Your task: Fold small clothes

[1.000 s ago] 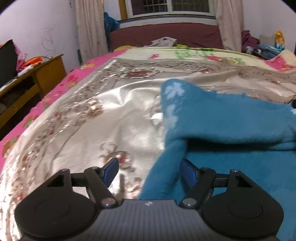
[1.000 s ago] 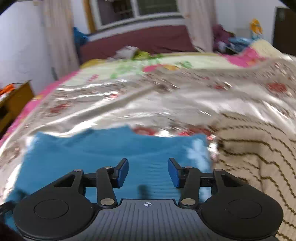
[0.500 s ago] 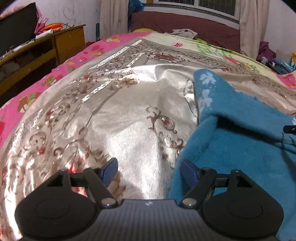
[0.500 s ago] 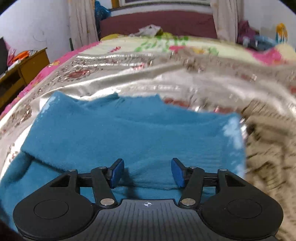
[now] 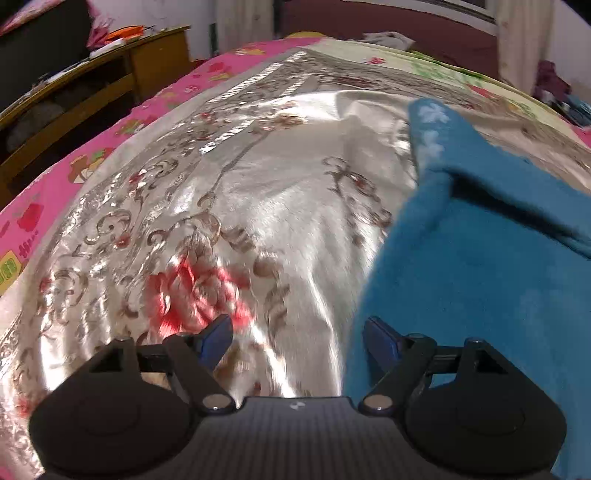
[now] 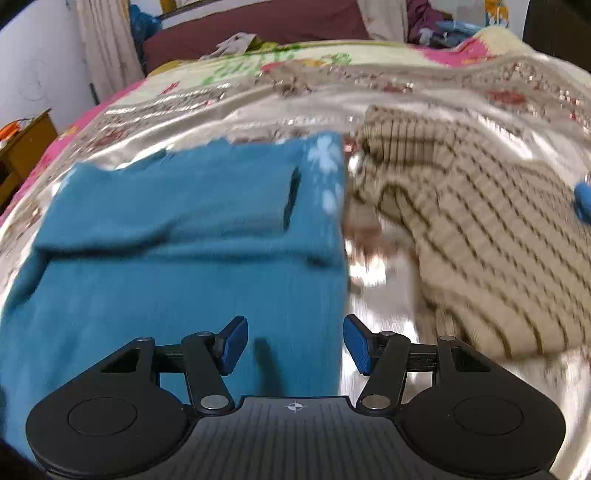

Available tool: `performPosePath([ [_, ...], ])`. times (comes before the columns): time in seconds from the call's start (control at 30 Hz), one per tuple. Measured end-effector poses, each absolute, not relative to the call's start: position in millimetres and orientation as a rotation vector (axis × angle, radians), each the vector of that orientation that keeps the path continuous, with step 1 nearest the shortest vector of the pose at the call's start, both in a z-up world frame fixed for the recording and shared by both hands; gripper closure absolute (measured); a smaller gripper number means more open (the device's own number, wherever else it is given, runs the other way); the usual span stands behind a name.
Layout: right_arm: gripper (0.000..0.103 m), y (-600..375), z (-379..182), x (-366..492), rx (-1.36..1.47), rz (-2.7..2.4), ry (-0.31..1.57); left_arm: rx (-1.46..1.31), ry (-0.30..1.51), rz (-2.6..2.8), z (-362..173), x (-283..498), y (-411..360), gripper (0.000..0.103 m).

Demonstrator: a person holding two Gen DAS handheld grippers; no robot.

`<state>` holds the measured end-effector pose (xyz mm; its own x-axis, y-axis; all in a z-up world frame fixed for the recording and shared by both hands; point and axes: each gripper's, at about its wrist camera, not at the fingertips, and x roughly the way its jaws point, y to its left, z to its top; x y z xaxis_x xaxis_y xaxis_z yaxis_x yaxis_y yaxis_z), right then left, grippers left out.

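A small teal sweater (image 6: 192, 236) with white snowflake marks lies flat on the shiny silver bedspread (image 5: 266, 206), its sleeves folded across the body. In the left wrist view the sweater (image 5: 480, 280) fills the right side, and my left gripper (image 5: 297, 341) is open and empty over its left edge. My right gripper (image 6: 293, 345) is open and empty above the sweater's lower right edge, holding nothing.
A beige striped knit garment (image 6: 476, 225) lies bunched right of the sweater. A wooden desk (image 5: 92, 92) stands left of the bed. A pink patterned sheet (image 5: 110, 136) runs along the bed's left edge. A dark red headboard (image 6: 258, 26) is at the far end.
Both grippers have drawn back toward the sweater's near end. The left view has shifted left over the bedspread; the right view has shifted right, bringing the striped garment into view.
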<state>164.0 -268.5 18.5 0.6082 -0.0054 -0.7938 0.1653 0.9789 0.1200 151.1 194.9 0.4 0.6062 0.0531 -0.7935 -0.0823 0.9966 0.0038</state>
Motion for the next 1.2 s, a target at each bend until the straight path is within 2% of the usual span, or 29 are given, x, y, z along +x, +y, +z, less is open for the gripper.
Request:
performPosePath([
  [0.27, 0.046, -264.2, 10.6, 71.7, 0.352, -0.001, 1.068, -0.136, 1.038, -0.009, -10.2, 101.3, 213.4, 0.020],
  [0.47, 0.043, -256.2, 1.6, 38.2, 0.436, 0.037, 1.163, -0.207, 1.068, -0.081, -10.5, 89.5, 218.3, 0.020],
  [0.63, 0.041, -252.6, -13.7, 35.4, 0.478, 0.041, 1.218, -0.187, 1.093, -0.145, -13.8, 89.1, 207.6, 0.026],
  [0.7, 0.040, -252.6, -15.3, 36.0, 0.484, 0.045, 1.224, -0.162, 1.107, -0.162, -13.7, 87.3, 202.7, 0.033],
  [1.0, 0.040, -260.3, -18.1, 29.2, 0.525, 0.052, 1.239, -0.186, 1.139, -0.257, -13.0, 74.0, 197.2, 0.050],
  [1.13, 0.040, -259.2, -21.7, 32.1, 0.598, 0.097, 1.252, -0.204, 1.149, -0.288, -12.6, 78.2, 192.9, 0.053],
  [1.2, 0.043, -260.4, -23.5, 33.1, 0.615, 0.104, 1.256, -0.188, 1.176, -0.278, -17.3, 83.6, 190.2, 0.060],
])
